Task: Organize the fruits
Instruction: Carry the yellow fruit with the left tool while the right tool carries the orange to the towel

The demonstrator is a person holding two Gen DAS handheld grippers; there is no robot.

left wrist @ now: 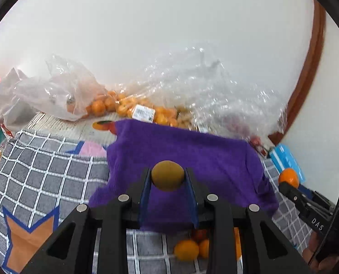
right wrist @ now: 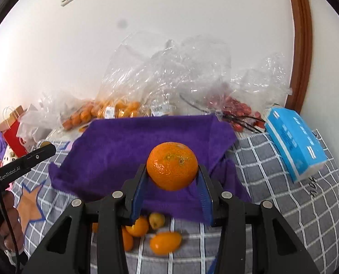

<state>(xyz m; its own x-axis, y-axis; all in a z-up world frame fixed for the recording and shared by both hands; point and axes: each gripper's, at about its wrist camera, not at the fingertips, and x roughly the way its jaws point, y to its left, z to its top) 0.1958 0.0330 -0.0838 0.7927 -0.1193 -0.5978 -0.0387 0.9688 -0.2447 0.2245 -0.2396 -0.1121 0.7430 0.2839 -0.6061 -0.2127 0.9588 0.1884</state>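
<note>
Left gripper [left wrist: 167,178] clamps brownish-green fruit [left wrist: 167,175]; right gripper [right wrist: 172,171] clamps mandarin [right wrist: 172,165], both above purple cloth [right wrist: 133,150].
Risk: round fruit slipping, rolling off cloth.

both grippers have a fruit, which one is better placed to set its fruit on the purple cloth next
Roughly even, with a slight lean to the right gripper. It holds the orange over the purple cloth. The left gripper, with its brownish fruit, is also over the cloth.
</note>
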